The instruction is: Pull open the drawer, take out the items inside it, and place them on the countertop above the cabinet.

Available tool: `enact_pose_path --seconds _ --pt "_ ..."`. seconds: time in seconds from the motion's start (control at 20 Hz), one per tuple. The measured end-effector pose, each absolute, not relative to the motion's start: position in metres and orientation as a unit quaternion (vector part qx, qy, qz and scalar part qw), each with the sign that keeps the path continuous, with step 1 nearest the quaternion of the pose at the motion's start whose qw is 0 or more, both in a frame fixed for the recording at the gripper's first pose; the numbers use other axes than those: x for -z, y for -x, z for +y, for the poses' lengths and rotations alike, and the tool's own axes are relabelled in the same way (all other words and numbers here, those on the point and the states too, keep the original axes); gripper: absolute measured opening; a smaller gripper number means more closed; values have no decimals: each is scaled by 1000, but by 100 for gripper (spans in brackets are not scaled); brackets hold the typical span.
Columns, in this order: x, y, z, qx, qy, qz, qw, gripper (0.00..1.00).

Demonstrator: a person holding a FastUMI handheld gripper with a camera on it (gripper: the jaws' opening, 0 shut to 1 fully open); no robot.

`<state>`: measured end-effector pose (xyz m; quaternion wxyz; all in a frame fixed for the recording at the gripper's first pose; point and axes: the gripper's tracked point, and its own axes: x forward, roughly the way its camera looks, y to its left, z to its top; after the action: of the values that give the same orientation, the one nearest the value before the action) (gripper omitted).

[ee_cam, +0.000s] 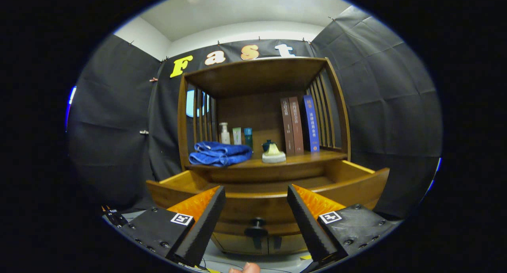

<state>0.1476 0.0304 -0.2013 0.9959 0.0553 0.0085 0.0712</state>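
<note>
Black cloth walls [115, 118] wrap the booth, a white ceiling [241, 7] glows overhead, and a wooden shelf unit [257, 77] stands centre.

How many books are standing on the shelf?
3 books, side by side upright at the back right of the countertop: two brown books and a blue book. More may hide behind them.

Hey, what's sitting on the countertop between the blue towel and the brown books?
In the gripper view, a small dark teapot on a pale stand sits between the blue towel and brown books.
</note>
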Motion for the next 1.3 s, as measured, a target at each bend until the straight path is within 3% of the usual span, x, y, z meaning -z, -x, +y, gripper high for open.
enact_pose_path --seconds 0.4,1.3 --pt "262 -174 33 -42 -26 59 997 99" --pt "256 -266 35 -29 -37 53 997 99"
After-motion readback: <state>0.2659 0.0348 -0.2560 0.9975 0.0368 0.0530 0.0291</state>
